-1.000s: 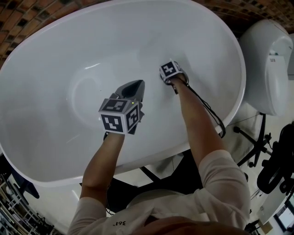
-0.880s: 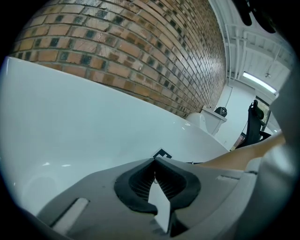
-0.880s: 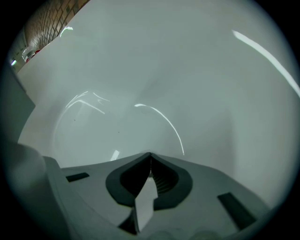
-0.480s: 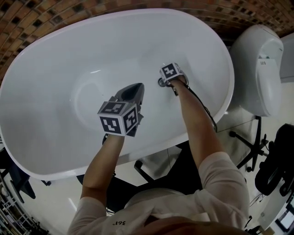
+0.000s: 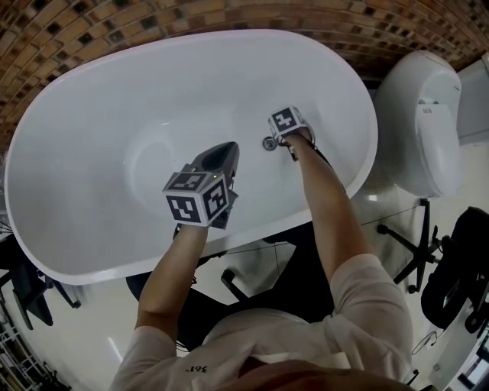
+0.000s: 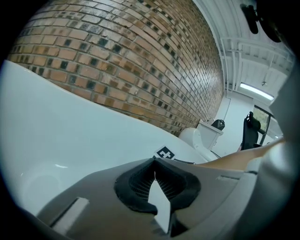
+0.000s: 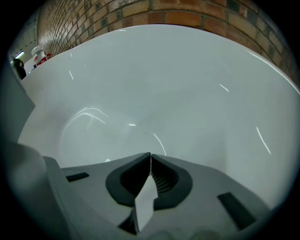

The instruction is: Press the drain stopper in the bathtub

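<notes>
A white oval bathtub (image 5: 92, 114) fills the head view. A small round metal drain stopper (image 5: 269, 143) sits on the tub floor, right of centre. My right gripper (image 5: 276, 137) is down inside the tub with its marker cube just above and right of the stopper; its tips are hidden under the cube. In the right gripper view, the right gripper (image 7: 150, 153) is shut on nothing, facing the tub's curved wall (image 7: 178, 84), and the stopper is out of sight. My left gripper (image 5: 228, 147) hovers over the tub's middle, shut and empty (image 6: 154, 159).
A white toilet (image 5: 416, 114) stands just right of the tub. A brick wall (image 5: 229, 14) runs behind the tub. Chair legs (image 5: 416, 244) and dark equipment (image 5: 462, 263) stand on the floor at the right. The tub's near rim (image 5: 191, 256) lies under my forearms.
The head view has pulled back, so the tub looks smaller and more floor shows. Both grippers keep nearly the same places in the tub, still shut.
</notes>
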Demonstrator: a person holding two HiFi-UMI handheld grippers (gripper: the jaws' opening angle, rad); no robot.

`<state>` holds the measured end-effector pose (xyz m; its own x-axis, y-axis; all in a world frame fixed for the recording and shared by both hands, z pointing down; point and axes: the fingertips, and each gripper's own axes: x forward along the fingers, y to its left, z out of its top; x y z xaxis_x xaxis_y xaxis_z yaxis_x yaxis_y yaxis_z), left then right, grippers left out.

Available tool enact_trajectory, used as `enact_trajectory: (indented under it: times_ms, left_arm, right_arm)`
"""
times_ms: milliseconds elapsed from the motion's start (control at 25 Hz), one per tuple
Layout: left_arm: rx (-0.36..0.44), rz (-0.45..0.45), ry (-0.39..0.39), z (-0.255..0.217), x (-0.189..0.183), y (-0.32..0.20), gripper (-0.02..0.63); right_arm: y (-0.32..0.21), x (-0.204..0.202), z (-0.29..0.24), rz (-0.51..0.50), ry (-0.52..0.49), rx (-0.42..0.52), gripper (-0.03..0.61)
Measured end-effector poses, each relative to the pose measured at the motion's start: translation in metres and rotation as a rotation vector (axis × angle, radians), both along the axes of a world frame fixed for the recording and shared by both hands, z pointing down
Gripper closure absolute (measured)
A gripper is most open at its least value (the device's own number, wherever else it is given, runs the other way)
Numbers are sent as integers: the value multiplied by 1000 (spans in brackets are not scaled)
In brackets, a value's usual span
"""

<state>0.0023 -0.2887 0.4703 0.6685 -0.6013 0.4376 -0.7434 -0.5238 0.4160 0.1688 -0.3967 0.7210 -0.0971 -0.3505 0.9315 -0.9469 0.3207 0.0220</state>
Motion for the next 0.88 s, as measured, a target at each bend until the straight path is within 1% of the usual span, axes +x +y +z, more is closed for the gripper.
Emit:
enact_trajectory:
  times_ms: [160, 360, 600, 880]
  left_arm:
    - [12, -17, 18, -12, -4, 7, 604]
    - [29, -40, -7, -25, -9, 17, 606]
    - [35, -70, -11, -39, -14, 32, 606]
    - [58, -84, -6, -57, -19, 53, 606]
  right_arm:
    - [2, 1, -22, -3, 5, 20, 561]
    - [4, 1, -52, -13, -8, 63, 561]
    - [13, 11, -82, -15, 22, 102, 561]
    - [34, 5, -106, -26, -6, 110, 561]
